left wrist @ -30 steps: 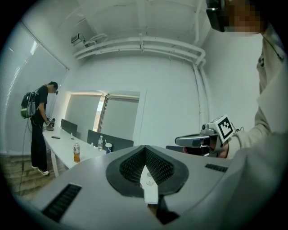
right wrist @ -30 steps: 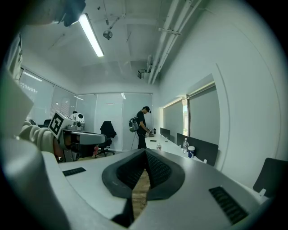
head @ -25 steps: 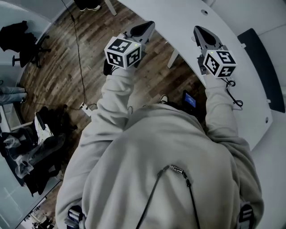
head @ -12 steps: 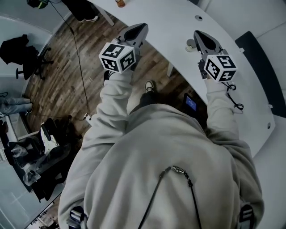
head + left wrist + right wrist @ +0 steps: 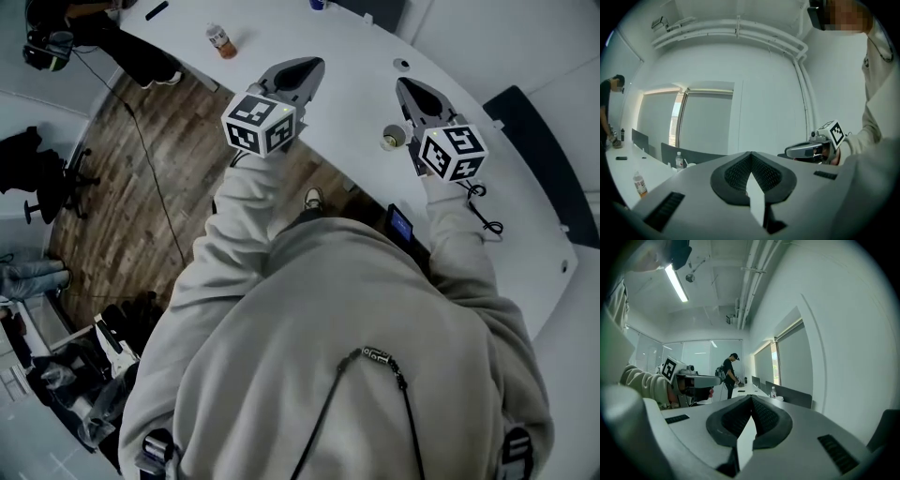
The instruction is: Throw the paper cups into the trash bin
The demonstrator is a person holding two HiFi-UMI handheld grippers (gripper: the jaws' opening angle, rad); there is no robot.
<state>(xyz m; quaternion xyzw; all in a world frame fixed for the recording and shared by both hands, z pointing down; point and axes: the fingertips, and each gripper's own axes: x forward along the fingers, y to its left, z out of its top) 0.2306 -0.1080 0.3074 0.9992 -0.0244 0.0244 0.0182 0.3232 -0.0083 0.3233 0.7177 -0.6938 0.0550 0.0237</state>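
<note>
A single paper cup (image 5: 394,138) stands upright on the white curved table (image 5: 525,187), just left of my right gripper (image 5: 405,84). That gripper hovers over the table, shut and empty, with its jaw tips meeting in the right gripper view (image 5: 751,399). Over the table's near edge my left gripper (image 5: 307,64) is held up, shut too, nothing between its pads (image 5: 751,157). Both point forward above table height. No trash bin shows in any view.
A small bottle (image 5: 221,40) with an orange label stands farther along the table. A dark device (image 5: 400,223) and a cable (image 5: 487,220) are near the person's waist. Another person (image 5: 729,373) stands at the table's far end. Chairs and bags (image 5: 47,183) line the wooden floor at left.
The person has stepped forward along the table, and the paper cup and the bottle have come into the head view. Both grippers stayed shut and level.
</note>
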